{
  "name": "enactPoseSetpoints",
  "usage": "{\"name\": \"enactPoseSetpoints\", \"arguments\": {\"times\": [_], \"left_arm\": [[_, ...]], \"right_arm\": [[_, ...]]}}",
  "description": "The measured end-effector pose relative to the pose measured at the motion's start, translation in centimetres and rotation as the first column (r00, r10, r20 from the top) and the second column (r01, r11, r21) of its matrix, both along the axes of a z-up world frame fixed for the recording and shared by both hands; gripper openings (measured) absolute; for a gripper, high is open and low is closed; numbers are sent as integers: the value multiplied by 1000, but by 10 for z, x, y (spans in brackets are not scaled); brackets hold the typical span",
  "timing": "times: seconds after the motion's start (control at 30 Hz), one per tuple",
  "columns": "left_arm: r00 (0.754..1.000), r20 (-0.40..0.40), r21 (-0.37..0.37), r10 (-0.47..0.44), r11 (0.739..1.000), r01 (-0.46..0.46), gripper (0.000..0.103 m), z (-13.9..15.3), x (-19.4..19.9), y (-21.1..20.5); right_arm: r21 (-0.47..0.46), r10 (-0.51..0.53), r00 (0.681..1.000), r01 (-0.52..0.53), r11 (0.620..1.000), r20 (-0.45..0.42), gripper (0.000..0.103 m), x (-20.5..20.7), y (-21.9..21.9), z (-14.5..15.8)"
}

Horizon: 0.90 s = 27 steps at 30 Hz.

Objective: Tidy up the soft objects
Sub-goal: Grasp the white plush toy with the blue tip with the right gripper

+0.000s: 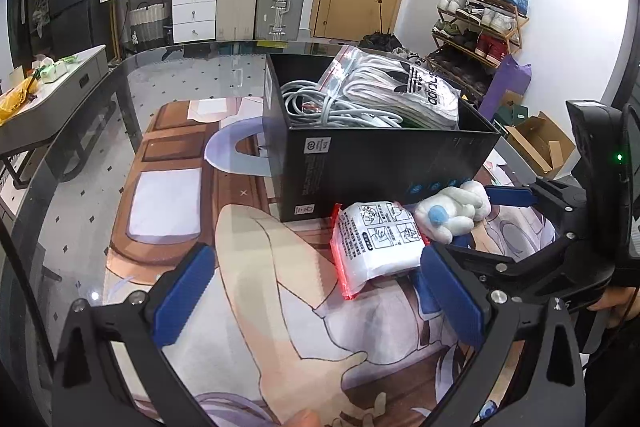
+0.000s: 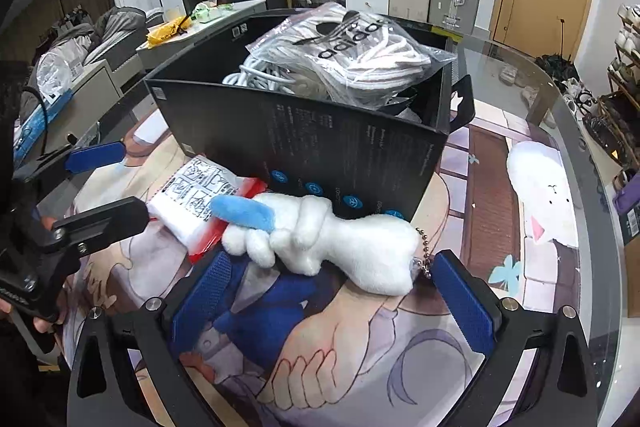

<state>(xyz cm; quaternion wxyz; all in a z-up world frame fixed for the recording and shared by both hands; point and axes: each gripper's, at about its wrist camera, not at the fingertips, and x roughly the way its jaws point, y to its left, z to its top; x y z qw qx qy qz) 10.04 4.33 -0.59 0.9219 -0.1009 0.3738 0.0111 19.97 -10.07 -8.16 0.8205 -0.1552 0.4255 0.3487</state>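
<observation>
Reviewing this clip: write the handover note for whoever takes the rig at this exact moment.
Left tool: open, holding nothing, beside the white red-edged plastic packet lying on the printed desk mat.
Right tool: open, straddling the white plush hand toy with a blue finger; no grip yet.
Black cardboard box: already holds the coiled white cables and a clear adidas bag.
Left to do: packet and plush toy, both against the box's front wall, probably go in.
</observation>
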Motion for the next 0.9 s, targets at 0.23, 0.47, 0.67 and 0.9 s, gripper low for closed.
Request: {"name": "enactPoseSetpoints", "arguments": {"times": [0.23,0.47,0.67,0.9], "left_arm": [[1000,-6,5,-3,1000,3,103,-2,1,0],[1000,-10,7,-2,1000,2,103,-4,2,0],[1000,-12,10,-4,1000,4,103,-4,2,-1],[1000,-19,21,-2,1000,2,103,-4,3,-5]], "right_arm": [[15,-22,1000,22,1000,-11,102,5,5,-2],[33,-46,999,47,998,-23,101,9,7,1],[47,-42,999,43,998,-18,87,4,0,3],[71,-28,999,29,997,-22,84,-5,-18,6]]}}
